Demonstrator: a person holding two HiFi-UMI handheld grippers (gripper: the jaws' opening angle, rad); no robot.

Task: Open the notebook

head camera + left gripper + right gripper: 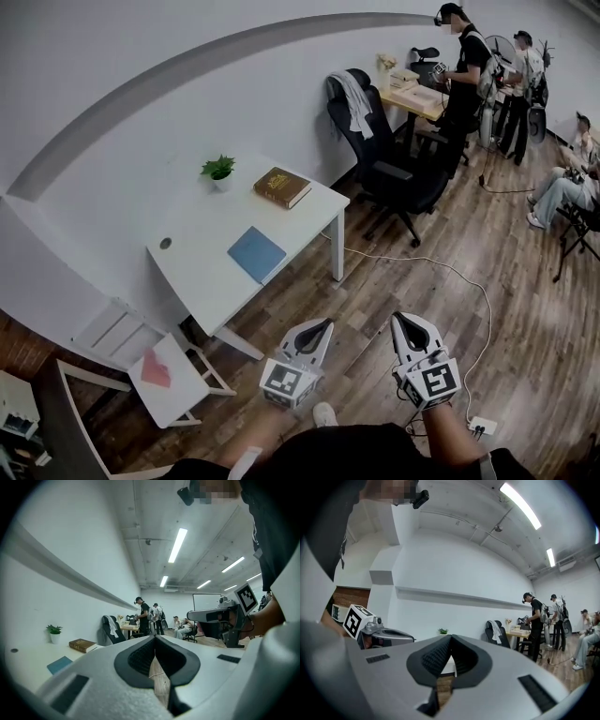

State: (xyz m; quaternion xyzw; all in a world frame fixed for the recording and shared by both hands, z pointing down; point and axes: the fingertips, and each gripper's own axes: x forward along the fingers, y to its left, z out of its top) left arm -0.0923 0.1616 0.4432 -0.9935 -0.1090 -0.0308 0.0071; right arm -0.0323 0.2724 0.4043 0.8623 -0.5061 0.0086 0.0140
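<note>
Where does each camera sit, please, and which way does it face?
Head view: on the person's head, steeply down at the white table and blue notebook; both forearms, left gripper and right gripper show.
Left gripper view: on that gripper, level along its shut jaws, table at left; right gripper at right.
Right gripper view: likewise, facing the wall; left gripper shows.
Shared: all three show the potted plant.

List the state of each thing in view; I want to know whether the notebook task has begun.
Blue notebook, closed, flat on the white desk.
Brown book, closed, lying flat on the desk.
Potted plant, upright.
Left gripper, shut, empty, away from the desk.
Right gripper, shut, empty, away from the desk.
</note>
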